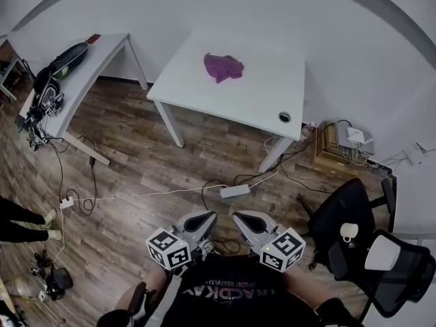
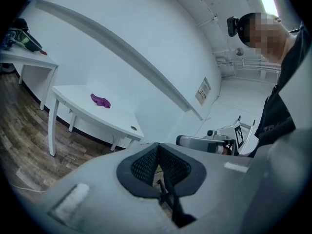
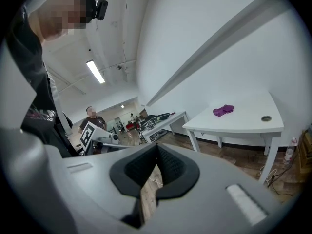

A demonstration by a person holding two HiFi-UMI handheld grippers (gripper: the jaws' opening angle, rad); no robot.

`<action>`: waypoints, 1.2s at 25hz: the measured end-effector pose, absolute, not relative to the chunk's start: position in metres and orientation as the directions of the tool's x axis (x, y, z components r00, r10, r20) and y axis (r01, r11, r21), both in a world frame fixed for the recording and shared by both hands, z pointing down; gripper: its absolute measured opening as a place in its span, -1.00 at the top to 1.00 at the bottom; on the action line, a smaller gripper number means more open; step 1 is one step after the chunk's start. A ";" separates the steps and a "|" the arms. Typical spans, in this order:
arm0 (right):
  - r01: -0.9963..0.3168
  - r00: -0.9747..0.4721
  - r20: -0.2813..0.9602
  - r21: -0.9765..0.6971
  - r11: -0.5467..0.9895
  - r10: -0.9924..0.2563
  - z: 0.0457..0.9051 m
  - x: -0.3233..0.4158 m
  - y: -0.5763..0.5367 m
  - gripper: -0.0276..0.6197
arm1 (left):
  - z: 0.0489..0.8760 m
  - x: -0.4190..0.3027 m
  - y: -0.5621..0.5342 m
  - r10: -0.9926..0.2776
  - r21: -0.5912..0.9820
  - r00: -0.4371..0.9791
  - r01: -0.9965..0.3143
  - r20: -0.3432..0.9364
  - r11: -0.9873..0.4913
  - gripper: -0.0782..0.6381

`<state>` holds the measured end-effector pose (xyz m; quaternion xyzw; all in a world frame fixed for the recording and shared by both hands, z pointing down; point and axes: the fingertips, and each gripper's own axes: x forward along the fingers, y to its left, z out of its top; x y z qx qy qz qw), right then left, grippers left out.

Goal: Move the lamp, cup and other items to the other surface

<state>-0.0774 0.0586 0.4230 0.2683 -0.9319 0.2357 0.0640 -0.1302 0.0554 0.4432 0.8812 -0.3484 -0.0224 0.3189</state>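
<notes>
I hold both grippers low and close to my body, pointing toward the white surface (image 1: 262, 90). The left gripper (image 1: 204, 216) has its fingers pressed together on nothing, and so does the right gripper (image 1: 242, 218). I judge that shut and empty suits travel between pickups. A purple item (image 1: 223, 67) lies alone on the surface, nearer its far edge. The cup (image 1: 349, 232) sits on the black chair (image 1: 338, 210) at my right, beside a white rounded thing (image 1: 381, 254). That may be the lamp, but at the frame's edge I cannot be sure. A pickup from the chair looks like the next step.
</notes>
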 end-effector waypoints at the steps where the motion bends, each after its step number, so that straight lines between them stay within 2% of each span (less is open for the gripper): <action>1: -0.532 -0.847 0.247 -0.405 0.744 -0.471 0.424 -0.085 0.059 0.90 | 0.443 -0.140 0.056 -0.633 0.577 0.752 -0.603 0.182 -0.551 0.77; 10: -0.523 -0.852 0.229 -0.392 0.757 -0.470 0.418 -0.147 0.064 0.90 | 0.442 -0.211 0.064 -0.680 0.576 0.714 -0.630 0.167 -0.520 0.77; 18: -0.511 -0.859 0.220 -0.377 0.772 -0.461 0.411 -0.163 0.046 0.90 | 0.439 -0.242 0.064 -0.735 0.578 0.661 -0.663 0.152 -0.476 0.77; 30: -0.539 -0.842 0.218 -0.314 0.781 -0.493 0.405 -0.147 -0.082 0.90 | 0.442 -0.283 0.034 -0.851 0.580 0.493 -0.752 0.180 -0.313 0.77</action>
